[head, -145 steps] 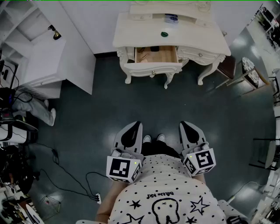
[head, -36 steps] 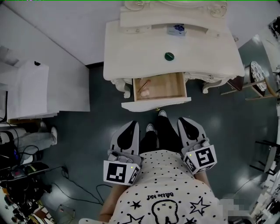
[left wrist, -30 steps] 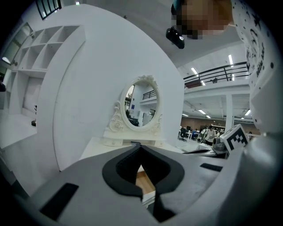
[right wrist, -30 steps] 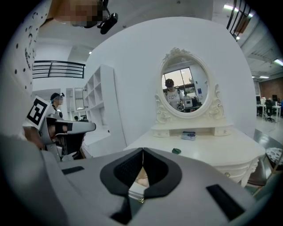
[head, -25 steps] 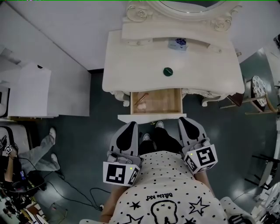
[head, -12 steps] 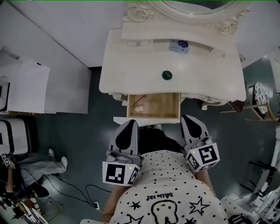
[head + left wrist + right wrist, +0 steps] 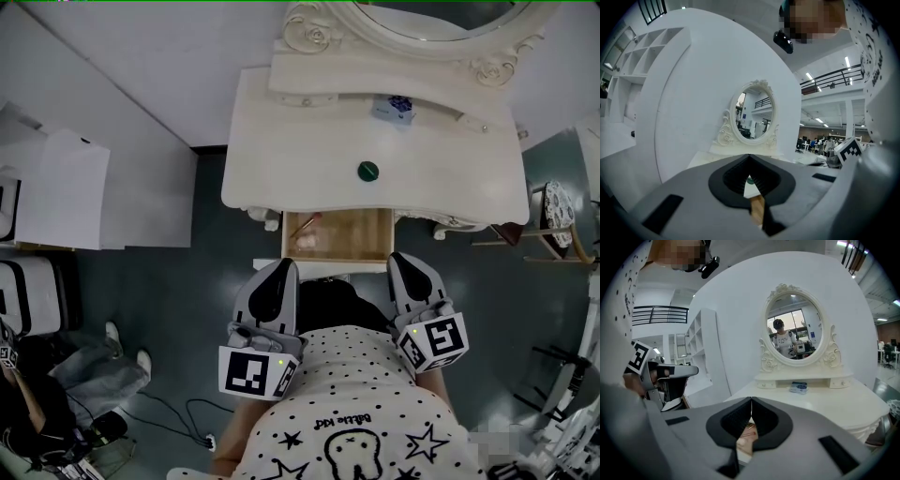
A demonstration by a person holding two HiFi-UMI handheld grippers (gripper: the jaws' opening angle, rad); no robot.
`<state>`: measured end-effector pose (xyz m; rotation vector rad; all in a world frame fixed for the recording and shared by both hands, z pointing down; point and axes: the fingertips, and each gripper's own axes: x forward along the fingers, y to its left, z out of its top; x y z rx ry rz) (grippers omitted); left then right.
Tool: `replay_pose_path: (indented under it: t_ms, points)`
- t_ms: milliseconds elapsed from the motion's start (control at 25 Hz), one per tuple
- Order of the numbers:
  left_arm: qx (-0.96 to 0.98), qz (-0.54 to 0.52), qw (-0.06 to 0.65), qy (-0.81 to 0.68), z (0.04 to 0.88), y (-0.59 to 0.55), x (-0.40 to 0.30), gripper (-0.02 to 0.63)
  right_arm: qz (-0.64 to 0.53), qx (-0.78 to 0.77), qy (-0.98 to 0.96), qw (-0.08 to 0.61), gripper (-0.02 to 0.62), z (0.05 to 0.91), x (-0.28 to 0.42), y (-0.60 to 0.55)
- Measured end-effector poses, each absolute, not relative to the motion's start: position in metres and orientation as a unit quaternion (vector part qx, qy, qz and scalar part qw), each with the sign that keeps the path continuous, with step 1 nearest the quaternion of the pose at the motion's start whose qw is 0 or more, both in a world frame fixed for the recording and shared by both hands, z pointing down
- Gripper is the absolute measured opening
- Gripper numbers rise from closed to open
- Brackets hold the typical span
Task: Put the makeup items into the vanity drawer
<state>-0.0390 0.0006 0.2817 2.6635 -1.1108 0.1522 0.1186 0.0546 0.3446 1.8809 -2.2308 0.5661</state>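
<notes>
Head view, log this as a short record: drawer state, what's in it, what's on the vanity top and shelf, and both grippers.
drawer: open, wooden bottom showing
in drawer: thin stick and pale small item, both at its left end
vanity top: round green item near the middle
back shelf: small blue-patterned box
left gripper: shut, empty, near the person's torso
right gripper: shut, empty, near the torso

An oval mirror [image 7: 427,17] in a carved white frame stands against the white wall [image 7: 159,66]. Left of the mirror is a white cabinet [image 7: 56,192]. Far below-left of it, a person's legs [image 7: 94,370] and loose cables [image 7: 192,412] lie on the dark floor [image 7: 169,300]. Right of it stands a chair [image 7: 551,202].
</notes>
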Motion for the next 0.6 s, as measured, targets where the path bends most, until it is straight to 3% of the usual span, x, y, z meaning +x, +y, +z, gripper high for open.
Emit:
replay_pose_path:
  t_ms: [600]
  points:
    - [0.919,0.051,0.131,-0.368,0.277,-0.029,-0.038,-0.004,0.18,0.638,-0.744,0.088,0.009,0.336,0.117,0.024]
